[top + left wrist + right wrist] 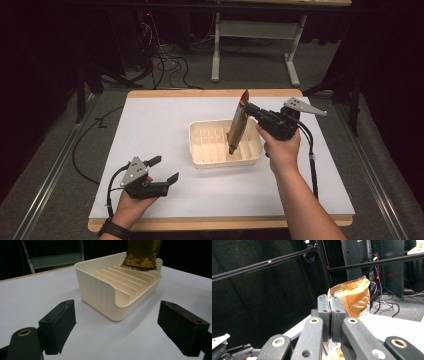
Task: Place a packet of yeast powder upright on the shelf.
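Near the front left corner of the desk [150, 120], the left gripper [162, 170] rests low in the person's left hand [131, 205], jaws spread wide and released, with nothing between them. In the left gripper view the two black jaws frame bare white desk surface, and the cream slotted tray [100, 290] stands beyond them.

Farther in, right of the desk's centre, the tray [200, 150] sits flat, its row of upright dividers facing up. The right gripper [248, 106], held in the right hand [282, 150] just beyond the tray's right wall, is clenched on the upper end of a gold-brown foil packet [237, 125]. The packet hangs nearly upright, tilted slightly, its lower end down among the tray's dividers at the right end. In the right gripper view the jaws pinch the packet's [354, 295] crimped edge.
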A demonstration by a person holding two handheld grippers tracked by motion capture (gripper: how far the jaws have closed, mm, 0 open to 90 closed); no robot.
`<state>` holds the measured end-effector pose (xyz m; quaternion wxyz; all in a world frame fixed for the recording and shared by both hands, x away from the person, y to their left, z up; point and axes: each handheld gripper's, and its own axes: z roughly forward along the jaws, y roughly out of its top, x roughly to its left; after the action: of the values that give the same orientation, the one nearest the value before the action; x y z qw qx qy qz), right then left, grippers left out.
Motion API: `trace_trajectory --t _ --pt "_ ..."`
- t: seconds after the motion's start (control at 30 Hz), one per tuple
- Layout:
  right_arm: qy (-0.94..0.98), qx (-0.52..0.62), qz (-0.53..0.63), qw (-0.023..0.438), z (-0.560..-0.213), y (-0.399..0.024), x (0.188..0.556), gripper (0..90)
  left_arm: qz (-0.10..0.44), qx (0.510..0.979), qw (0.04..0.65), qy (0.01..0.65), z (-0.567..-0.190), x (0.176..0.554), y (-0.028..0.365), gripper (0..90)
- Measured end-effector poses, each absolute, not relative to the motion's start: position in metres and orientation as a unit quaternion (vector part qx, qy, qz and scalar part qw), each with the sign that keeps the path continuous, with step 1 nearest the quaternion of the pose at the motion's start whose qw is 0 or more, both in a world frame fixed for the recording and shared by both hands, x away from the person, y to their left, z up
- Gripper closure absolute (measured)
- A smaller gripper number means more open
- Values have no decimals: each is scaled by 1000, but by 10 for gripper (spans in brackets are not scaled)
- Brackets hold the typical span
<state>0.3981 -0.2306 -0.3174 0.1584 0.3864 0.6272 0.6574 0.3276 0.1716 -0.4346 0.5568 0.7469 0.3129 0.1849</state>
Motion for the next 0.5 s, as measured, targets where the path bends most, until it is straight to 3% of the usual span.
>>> trace_trajectory --t 0.5 --pt "632 397 645 163 -327 -222 418 899 182 747 558 312 -435 328 172 155"
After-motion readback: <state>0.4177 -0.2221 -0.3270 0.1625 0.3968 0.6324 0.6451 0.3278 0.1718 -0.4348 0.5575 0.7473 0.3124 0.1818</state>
